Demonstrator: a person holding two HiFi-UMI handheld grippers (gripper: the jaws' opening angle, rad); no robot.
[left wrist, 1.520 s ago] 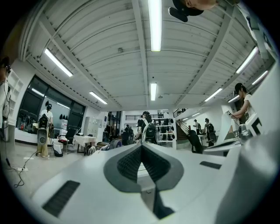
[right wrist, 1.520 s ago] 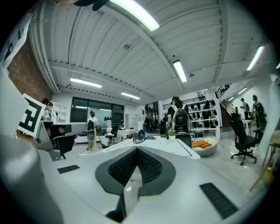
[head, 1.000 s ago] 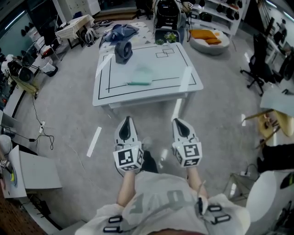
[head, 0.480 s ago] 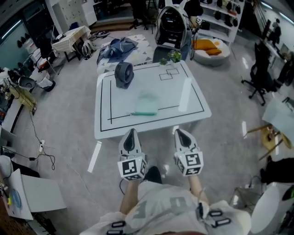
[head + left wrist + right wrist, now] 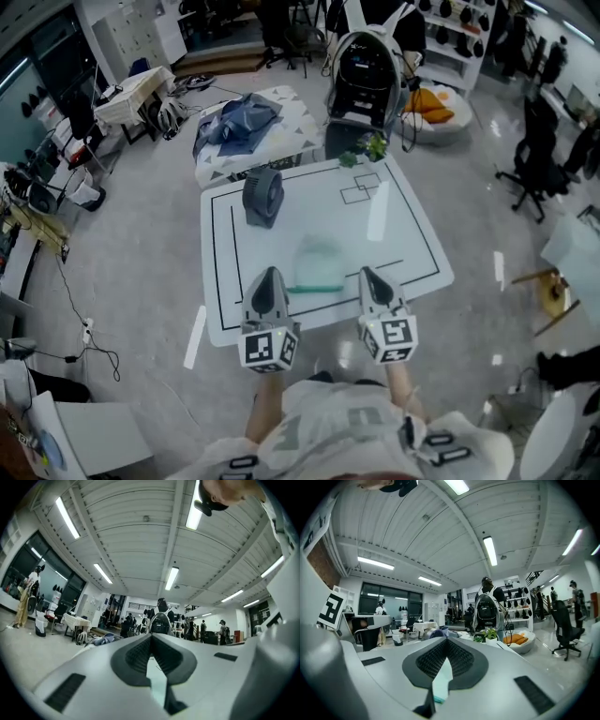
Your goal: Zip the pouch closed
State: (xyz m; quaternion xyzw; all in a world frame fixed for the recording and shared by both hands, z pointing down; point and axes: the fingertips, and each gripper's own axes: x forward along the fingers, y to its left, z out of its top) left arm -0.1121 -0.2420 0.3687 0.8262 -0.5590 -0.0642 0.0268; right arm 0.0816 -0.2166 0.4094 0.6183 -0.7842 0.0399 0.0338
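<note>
A see-through pouch (image 5: pixel 317 265) with a green zip strip along its near edge lies flat on the white table (image 5: pixel 412 225), close to the front edge. My left gripper (image 5: pixel 268 274) hangs just left of the pouch, shut and empty. To the pouch's right my right gripper (image 5: pixel 367 273) is likewise shut with nothing in it. Both point level toward the far side of the table. In the left gripper view the pads (image 5: pixel 136 656) meet at the left gripper (image 5: pixel 151 637), with a pale sliver of pouch (image 5: pixel 158 684) below. The right gripper view shows the right gripper (image 5: pixel 446 642) closed above the pouch (image 5: pixel 442 681).
A dark grey round device (image 5: pixel 263 196) stands on the table's far left, a small potted plant (image 5: pixel 371 146) at its far edge. Black lines frame the tabletop. Beyond are a black-and-white machine (image 5: pixel 367 64), a low table with blue cloth (image 5: pixel 239 117) and office chairs (image 5: pixel 534 141).
The person has walked up to the table. Both grippers, still shut, have gone from over the floor to over the table's front edge, either side of the pouch.
</note>
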